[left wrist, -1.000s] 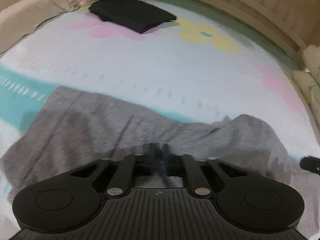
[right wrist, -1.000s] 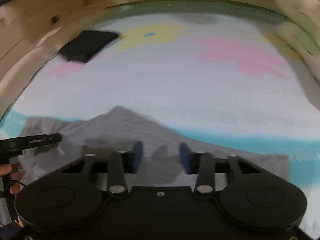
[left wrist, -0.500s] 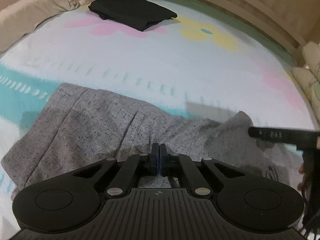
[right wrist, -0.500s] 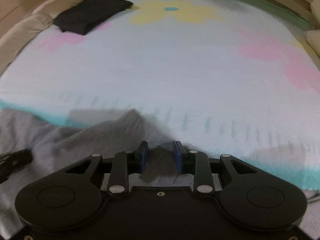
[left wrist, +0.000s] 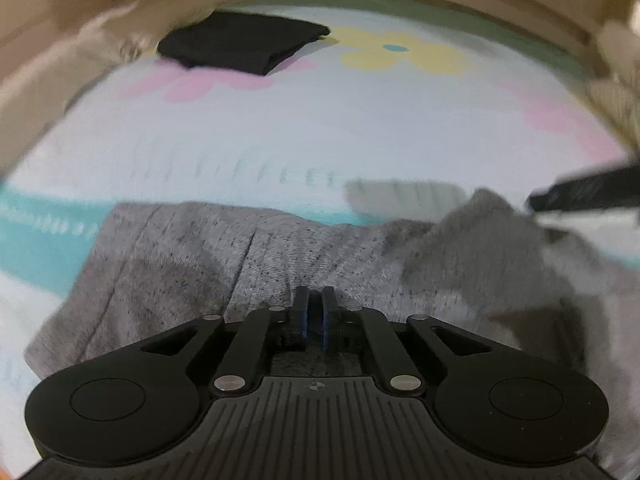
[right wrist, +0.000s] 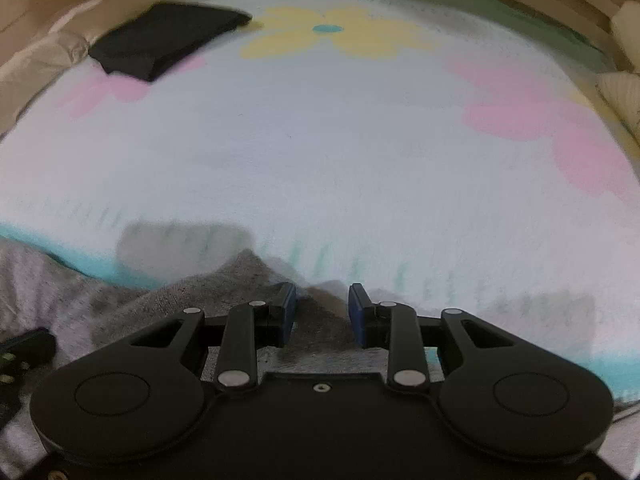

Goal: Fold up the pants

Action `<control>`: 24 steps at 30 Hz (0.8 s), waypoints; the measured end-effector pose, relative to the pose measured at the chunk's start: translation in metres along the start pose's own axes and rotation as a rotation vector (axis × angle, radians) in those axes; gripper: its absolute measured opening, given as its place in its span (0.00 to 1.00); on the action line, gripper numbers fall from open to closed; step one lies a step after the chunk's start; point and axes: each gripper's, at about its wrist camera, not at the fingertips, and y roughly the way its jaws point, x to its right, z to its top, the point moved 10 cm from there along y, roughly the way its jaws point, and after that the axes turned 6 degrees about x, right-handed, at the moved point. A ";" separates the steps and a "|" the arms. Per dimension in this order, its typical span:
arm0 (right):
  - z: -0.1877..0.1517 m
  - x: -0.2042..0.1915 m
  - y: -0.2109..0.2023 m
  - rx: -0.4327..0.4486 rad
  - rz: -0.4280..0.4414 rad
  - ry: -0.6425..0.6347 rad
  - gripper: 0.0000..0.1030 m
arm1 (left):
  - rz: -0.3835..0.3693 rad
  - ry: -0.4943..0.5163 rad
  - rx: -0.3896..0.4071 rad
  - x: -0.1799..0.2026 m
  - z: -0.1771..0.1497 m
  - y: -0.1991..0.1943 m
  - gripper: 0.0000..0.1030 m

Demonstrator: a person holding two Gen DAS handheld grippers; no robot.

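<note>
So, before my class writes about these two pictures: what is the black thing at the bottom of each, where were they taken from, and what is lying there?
Each black shape is a hand-held gripper with two fingers; a person holds one in each hand. A camera on each looks forward along its fingers, so one picture comes from the left gripper and one from the right gripper. Both look across a flowered sheet. Grey pants lie crumpled in front, and a folded black garment lies at the far edge. The left gripper's jaws are nearly together with grey cloth running between them, so it seems to pinch the pants. The right gripper's jaws stand apart over the cloth, gripping nothing.
</note>
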 end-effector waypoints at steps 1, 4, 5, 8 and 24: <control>0.003 0.004 -0.010 0.018 0.006 0.021 0.40 | 0.019 0.038 0.011 0.004 -0.001 -0.001 0.07; 0.004 0.020 -0.041 0.039 0.038 0.079 0.49 | 0.070 0.119 0.041 0.013 -0.005 -0.004 0.07; 0.003 0.026 -0.050 0.044 0.038 0.096 0.53 | 0.079 0.128 0.047 0.014 -0.005 -0.004 0.07; -0.011 0.046 -0.078 0.041 0.020 0.123 0.61 | 0.082 0.079 0.047 0.013 -0.005 -0.006 0.08; -0.153 0.106 -0.092 -0.257 -0.139 0.163 0.99 | 0.048 0.071 0.010 0.014 -0.012 -0.029 0.08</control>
